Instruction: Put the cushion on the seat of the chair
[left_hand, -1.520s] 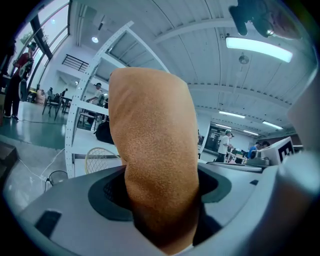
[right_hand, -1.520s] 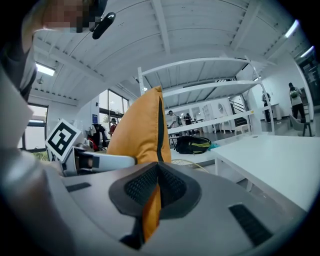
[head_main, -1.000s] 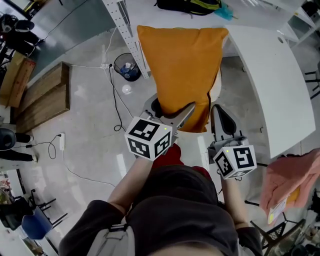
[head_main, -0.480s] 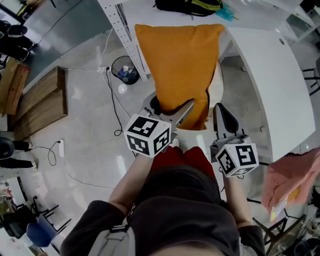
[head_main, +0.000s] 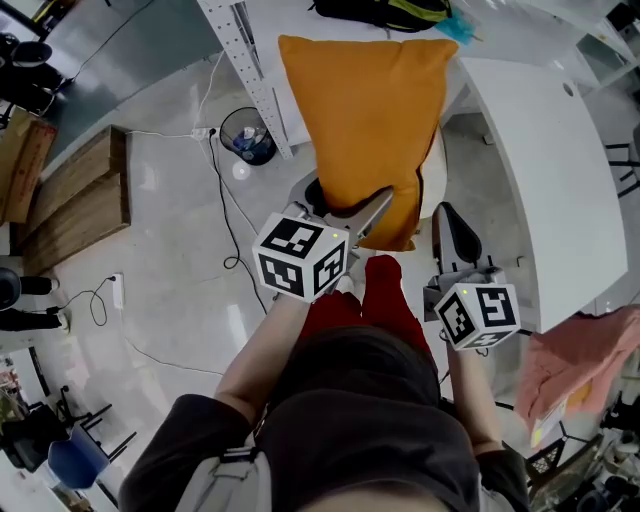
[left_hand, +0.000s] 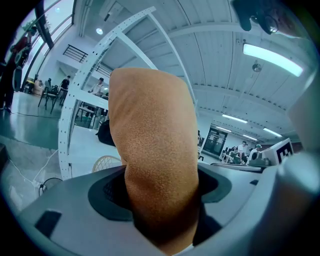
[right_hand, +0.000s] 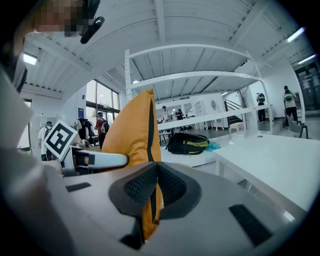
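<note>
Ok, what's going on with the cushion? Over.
Both shut on the cushion: left gripper, right gripper. Held above the chair, not released. Its seat mostly hidden.

The cushion (head_main: 365, 120) hides nearly all of the chair (head_main: 436, 172) beneath it

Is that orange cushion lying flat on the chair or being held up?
Held up: left gripper and right gripper both clamp the lower edge of the cushion, which stands upright.
</note>
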